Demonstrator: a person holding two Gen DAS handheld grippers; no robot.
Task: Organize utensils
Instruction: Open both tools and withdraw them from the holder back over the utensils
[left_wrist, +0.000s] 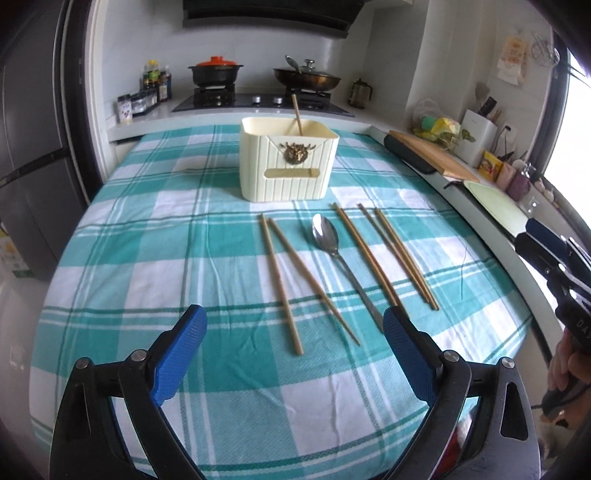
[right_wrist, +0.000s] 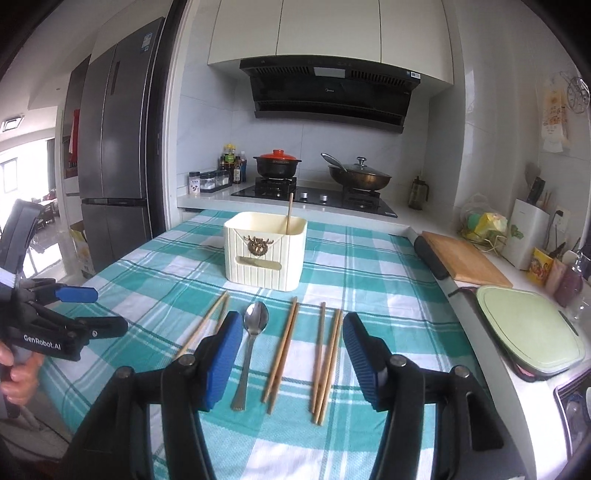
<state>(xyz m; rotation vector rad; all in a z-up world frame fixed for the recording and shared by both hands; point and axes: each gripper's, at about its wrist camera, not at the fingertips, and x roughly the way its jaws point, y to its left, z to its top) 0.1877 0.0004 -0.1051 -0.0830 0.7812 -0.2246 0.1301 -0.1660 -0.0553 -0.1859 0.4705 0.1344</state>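
Chopsticks, thin tan wood (right_wrist: 282, 350) — light, stiff, roll-prone; pinch mid-shaft. Steel spoon (right_wrist: 251, 343) slick. Left tongs (left_wrist: 295, 354), right tongs (right_wrist: 293, 354) released, empty.

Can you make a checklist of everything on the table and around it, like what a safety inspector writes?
Surface: teal and white checked tablecloth, wrinkled.
Job's things: cream utensil holder with one chopstick standing inside; loose chopsticks and a spoon lying flat in front of it.
Clutter: nothing seen on the cloth.
Grippers: left gripper open, empty; right gripper open, empty.
Cables: nothing seen.
Surroundings: stove with a lidded pot and pan; cutting board on the counter.
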